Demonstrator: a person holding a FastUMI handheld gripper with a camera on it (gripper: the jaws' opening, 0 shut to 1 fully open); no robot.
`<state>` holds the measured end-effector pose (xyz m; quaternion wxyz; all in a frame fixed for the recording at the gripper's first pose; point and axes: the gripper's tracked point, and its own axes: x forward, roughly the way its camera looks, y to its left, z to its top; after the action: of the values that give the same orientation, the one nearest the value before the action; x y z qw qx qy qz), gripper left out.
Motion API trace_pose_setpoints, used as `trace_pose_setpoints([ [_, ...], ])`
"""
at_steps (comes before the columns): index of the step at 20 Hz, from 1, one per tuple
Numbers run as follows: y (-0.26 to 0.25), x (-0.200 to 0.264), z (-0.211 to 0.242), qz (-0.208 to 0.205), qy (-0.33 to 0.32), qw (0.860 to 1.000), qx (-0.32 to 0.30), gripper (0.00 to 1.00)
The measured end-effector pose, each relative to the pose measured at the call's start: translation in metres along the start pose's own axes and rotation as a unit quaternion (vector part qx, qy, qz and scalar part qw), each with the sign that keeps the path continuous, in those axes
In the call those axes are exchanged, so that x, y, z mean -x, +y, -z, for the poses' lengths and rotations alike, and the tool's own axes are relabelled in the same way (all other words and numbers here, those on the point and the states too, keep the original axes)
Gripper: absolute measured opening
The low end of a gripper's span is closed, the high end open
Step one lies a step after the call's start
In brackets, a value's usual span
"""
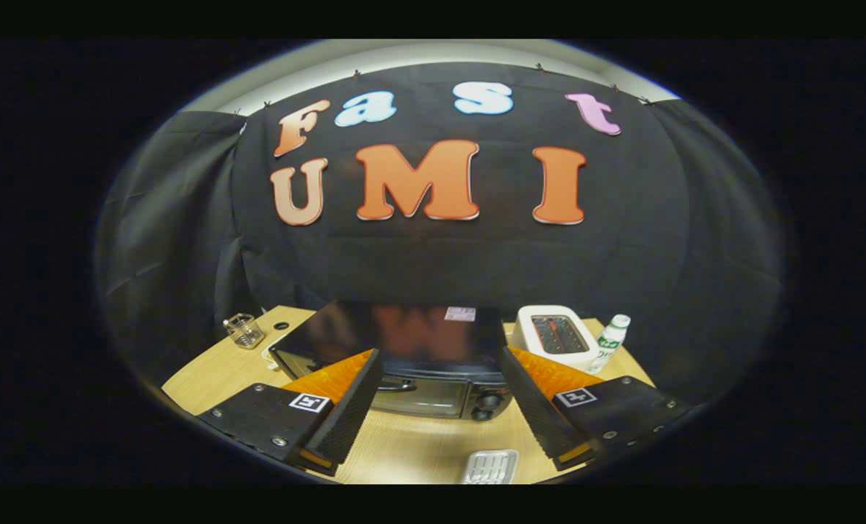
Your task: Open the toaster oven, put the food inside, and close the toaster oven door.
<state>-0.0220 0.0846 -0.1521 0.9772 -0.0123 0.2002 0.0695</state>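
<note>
A black toaster oven [404, 349] with a glossy top stands on the wooden table [404, 444], just ahead of my fingers and seen between them. Its glass door [420, 397] is closed, with the handle along its upper edge and two knobs [487, 406] at its right. A small silvery tray [490, 467] lies on the table in front of the oven, below and between my fingertips; what it holds is cut off. My gripper [440, 407] hovers above the table with its fingers wide apart and nothing between them.
A white pop-up toaster [555, 336] sits right of the oven, with a small white bottle with a green label [610, 340] beside it. A clear glass holder [244, 330] stands at the table's back left corner. Black cloth walls close in behind.
</note>
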Motion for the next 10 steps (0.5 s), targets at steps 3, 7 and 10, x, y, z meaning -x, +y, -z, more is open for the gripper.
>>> trace_pose_setpoints([
  [3,-0.021,0.019,-0.039,0.018,-0.051,0.999,-0.009,0.97],
  [7,-0.049,0.04,-0.087,0.04,-0.107,0.993,-0.017,0.97],
  [10,-0.064,0.055,-0.111,0.053,-0.135,0.989,-0.025,0.97],
])
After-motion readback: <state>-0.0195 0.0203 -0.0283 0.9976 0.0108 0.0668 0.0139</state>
